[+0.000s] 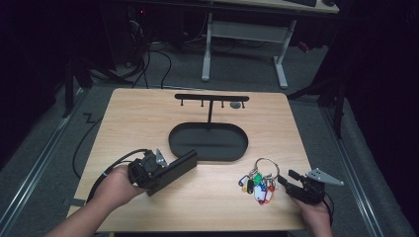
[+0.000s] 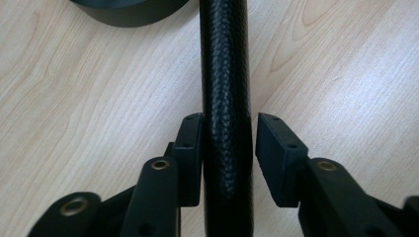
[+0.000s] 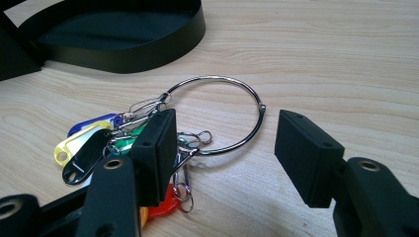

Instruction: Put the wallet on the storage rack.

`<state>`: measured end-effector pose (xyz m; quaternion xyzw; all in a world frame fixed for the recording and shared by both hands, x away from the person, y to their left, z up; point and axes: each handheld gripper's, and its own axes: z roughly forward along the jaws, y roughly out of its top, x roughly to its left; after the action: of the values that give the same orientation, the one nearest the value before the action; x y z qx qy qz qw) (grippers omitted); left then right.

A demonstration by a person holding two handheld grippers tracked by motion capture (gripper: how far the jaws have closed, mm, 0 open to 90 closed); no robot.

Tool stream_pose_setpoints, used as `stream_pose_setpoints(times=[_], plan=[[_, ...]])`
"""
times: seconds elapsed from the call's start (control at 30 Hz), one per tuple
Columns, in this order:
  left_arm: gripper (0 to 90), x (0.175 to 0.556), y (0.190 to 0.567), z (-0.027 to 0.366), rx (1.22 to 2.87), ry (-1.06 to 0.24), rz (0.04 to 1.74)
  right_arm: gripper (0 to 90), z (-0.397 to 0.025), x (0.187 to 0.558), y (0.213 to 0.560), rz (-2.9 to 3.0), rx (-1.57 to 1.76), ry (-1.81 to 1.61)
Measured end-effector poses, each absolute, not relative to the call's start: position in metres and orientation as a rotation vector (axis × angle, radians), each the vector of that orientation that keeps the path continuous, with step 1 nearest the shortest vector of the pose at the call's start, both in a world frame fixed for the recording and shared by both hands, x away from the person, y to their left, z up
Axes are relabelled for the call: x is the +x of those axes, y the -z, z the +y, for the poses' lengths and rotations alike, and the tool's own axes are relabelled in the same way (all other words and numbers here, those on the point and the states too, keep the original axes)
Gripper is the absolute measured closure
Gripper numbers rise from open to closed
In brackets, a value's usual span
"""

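Textured black bar point(image 2: 226, 123); shiny wire key ring point(image 3: 222, 116).

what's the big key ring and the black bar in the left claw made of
The large silver key ring looks like polished metal wire: thin, bright, with sharp glints. Its coloured key tags look like glossy plastic. The black textured bar between the left claw's jaws has a fine pebbled matte skin, possibly coated metal or plastic; the pictures leave that open.
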<state>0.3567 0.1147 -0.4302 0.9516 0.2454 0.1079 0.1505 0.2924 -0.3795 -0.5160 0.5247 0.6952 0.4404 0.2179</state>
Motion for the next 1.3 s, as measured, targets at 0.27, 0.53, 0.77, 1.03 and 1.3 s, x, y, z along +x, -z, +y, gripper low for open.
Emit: stream_pose_setpoints(times=[0.27,0.53,0.77,1.03,1.3], plan=[[66.3,0.363,0.427,0.104,2.797,-0.29,0.699,41.9,-0.382,0.292,0.516,1.92,1.46,-1.222],[72.6,0.367,0.425,0.101,2.826,-0.279,0.704,42.0,-0.382,0.292,0.515,1.924,1.456,-1.22],[75.2,0.361,0.425,0.099,2.832,-0.35,0.636,42.0,-0.382,0.292,0.515,1.923,1.457,-1.22],[75.9,0.353,0.415,0.093,2.833,-0.437,0.522,42.0,-0.381,0.292,0.515,1.923,1.455,-1.217],[76.7,0.346,0.398,0.085,2.828,-0.538,0.413,42.1,-0.383,0.292,0.517,1.92,1.468,-1.225]])
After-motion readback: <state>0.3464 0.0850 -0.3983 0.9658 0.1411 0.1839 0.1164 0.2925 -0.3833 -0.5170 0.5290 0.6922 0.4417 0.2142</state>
